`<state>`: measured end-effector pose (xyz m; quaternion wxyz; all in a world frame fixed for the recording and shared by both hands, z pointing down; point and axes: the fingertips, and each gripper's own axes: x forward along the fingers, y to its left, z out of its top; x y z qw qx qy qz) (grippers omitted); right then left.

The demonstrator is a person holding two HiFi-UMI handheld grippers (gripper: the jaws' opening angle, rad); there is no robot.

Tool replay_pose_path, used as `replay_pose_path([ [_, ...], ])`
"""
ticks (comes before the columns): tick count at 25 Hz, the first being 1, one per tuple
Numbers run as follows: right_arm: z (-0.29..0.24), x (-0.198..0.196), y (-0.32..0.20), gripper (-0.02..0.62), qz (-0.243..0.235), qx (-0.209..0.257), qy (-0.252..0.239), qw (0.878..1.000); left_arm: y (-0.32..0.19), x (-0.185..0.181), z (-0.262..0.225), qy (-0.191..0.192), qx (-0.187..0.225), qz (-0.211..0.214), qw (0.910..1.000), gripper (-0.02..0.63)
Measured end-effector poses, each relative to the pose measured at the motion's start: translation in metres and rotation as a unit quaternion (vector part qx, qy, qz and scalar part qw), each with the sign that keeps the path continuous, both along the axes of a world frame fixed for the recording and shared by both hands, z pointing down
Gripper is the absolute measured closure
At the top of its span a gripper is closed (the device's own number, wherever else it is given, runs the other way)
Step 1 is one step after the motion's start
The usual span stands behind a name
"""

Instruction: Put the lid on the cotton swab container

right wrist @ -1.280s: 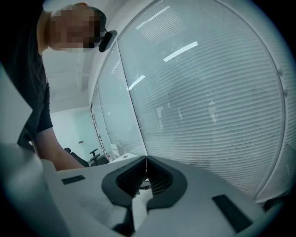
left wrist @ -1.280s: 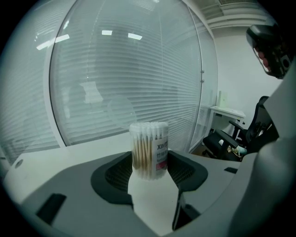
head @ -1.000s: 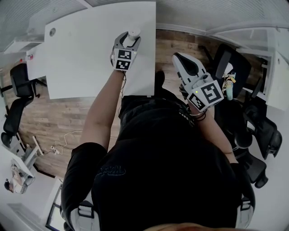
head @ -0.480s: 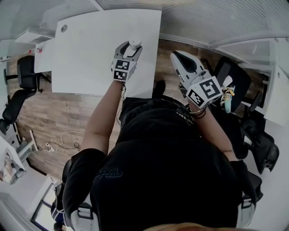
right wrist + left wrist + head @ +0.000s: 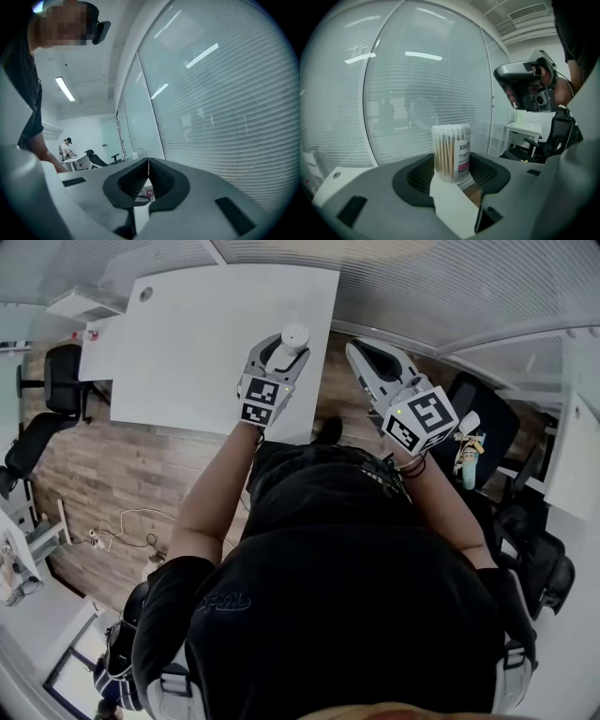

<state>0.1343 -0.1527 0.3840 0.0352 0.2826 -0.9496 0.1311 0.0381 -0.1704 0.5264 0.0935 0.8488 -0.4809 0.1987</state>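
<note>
We should keep the container (image 5: 451, 152) upright in the left hand-held gripper (image 5: 290, 345) clamped on it, the right hand-held gripper (image 5: 148, 163) with jaws pressed together.

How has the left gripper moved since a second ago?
Yes: the left gripper, gripping the cotton swab container, shifted toward the white table's near edge.

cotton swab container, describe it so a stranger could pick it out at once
In the head view, find the white table; over its right edge hangs the left gripper. Upright in that gripper is the cotton swab container, the only clear cylinder there, packed with white-tipped wooden swabs and bearing a printed label.
</note>
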Motion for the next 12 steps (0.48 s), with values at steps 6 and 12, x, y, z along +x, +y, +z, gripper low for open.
replay_pose_path([
  [6, -0.008, -0.014, 0.003, 0.572, -0.007, 0.01, 0.01, 1.0, 0.024, 0.013, -0.027, 0.012, 0.01, 0.031, 0.9994, 0.359],
  [12, -0.017, -0.033, 0.007, 0.572, -0.003, 0.011, 0.02, 1.0, 0.043, 0.015, -0.048, 0.028, 0.001, 0.074, 0.9968, 0.359],
])
